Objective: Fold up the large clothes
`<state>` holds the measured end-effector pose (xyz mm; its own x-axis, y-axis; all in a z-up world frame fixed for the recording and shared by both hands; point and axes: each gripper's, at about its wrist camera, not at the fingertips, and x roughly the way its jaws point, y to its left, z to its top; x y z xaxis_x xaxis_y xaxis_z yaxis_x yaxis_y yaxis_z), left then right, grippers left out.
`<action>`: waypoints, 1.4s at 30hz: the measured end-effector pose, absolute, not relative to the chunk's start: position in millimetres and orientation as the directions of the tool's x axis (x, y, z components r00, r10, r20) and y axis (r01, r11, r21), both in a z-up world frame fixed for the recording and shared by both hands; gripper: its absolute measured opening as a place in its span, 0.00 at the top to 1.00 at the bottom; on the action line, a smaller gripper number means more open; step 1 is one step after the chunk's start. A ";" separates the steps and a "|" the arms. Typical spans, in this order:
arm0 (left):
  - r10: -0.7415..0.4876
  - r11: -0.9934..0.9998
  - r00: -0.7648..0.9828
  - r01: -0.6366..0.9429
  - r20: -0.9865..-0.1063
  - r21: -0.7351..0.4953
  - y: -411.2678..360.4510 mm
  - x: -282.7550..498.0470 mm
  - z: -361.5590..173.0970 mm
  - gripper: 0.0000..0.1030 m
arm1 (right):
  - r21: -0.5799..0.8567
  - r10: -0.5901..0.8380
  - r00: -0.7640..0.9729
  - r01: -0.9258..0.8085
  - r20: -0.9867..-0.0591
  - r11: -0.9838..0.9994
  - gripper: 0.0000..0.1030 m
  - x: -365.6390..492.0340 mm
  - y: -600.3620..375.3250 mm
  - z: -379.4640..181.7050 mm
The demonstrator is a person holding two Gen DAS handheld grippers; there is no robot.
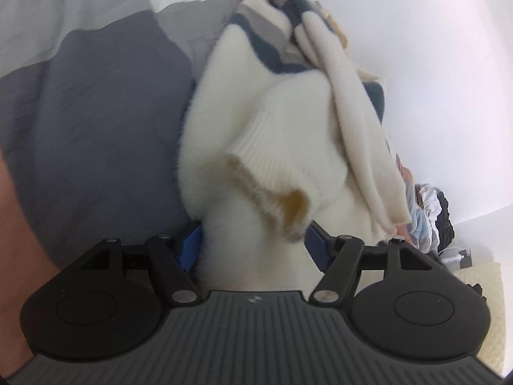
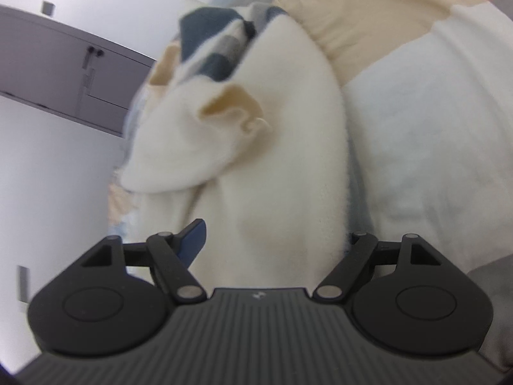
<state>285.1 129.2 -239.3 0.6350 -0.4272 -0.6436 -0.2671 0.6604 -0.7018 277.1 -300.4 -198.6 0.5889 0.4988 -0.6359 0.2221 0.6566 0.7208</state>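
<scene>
Sweater [image 1: 231,122], cream knit with blue-grey stripes, bunched over grey bedding [image 1: 96,122], ribbed cuff [image 1: 272,166] toward camera. Left gripper [image 1: 253,247] jaws spread, knit between them; pinch unclear. Right gripper [image 2: 272,240] jaws spread wide, sweater between. Clothes pile [image 1: 429,218] at right.

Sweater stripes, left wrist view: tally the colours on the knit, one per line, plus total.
The sweater hangs bunched, so only its exposed folds can be tallied, by colour.
Cream or white: 1, the body and the ribbed cuff
Dark blue: 1, stripe
Grey: 1, stripe
Total: 3 colours
</scene>
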 end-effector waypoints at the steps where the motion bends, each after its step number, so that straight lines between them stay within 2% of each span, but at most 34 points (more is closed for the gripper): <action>1: -0.416 0.684 0.627 -0.261 -0.658 -0.681 126.1 289.3 -238.7 0.34 | 0.703 0.477 0.586 0.241 -0.655 0.669 0.39 278.2 -300.9 -202.8; 2: -0.402 0.703 0.626 -0.257 -0.668 -0.663 124.4 294.9 -237.3 0.41 | 0.682 0.452 0.586 0.253 -0.672 0.687 0.51 280.1 -300.3 -206.0; 3: -0.393 0.712 0.631 -0.251 -0.669 -0.656 123.9 298.3 -237.1 0.46 | 0.671 0.440 0.587 0.256 -0.680 0.696 0.58 283.9 -300.7 -208.8; 4: -0.392 0.714 0.634 -0.247 -0.666 -0.655 123.5 302.5 -237.7 0.57 | 0.671 0.437 0.593 0.254 -0.677 0.696 0.60 285.9 -300.1 -209.6; 6: -0.400 0.705 0.644 -0.238 -0.652 -0.668 124.7 304.0 -238.0 0.65 | 0.687 0.443 0.616 0.232 -0.651 0.688 0.77 286.5 -298.3 -206.4; 9: -0.415 0.662 0.687 -0.222 -0.597 -0.716 131.6 293.9 -231.4 0.72 | 0.715 0.464 0.654 0.173 -0.598 0.678 0.82 283.2 -298.9 -197.7; 11: -0.428 0.622 0.725 -0.198 -0.540 -0.758 137.6 282.8 -220.3 0.76 | 0.758 0.486 0.697 0.128 -0.527 0.639 0.84 273.5 -304.6 -186.8; 13: -0.441 0.588 0.755 -0.166 -0.486 -0.792 143.5 272.8 -206.2 0.78 | 0.821 0.530 0.740 0.054 -0.415 0.568 0.85 263.4 -311.1 -172.6; 17: -0.490 0.496 0.790 -0.095 -0.368 -0.863 162.6 259.6 -176.8 0.78 | 0.893 0.605 0.760 -0.074 -0.237 0.443 0.85 241.7 -324.1 -149.5; 25: -0.542 0.478 0.787 -0.001 -0.295 -0.878 173.8 209.0 -117.5 0.78 | 0.920 0.689 0.719 -0.202 -0.093 0.335 0.85 184.6 -331.3 -111.7; 31: -0.585 0.462 0.782 0.104 -0.214 -0.881 171.9 137.5 -77.9 0.79 | 0.899 0.725 0.688 -0.326 0.013 0.293 0.85 128.0 -343.3 -68.2; 37: -0.583 0.475 0.792 0.151 -0.182 -0.867 160.3 75.0 -60.4 0.79 | 0.874 0.734 0.679 -0.377 0.036 0.306 0.85 66.1 -359.0 -48.6; 42: -0.544 0.491 0.815 0.116 -0.200 -0.863 159.8 84.2 -63.9 0.78 | 0.856 0.669 0.738 -0.291 -0.084 0.428 0.83 72.8 -353.0 -40.7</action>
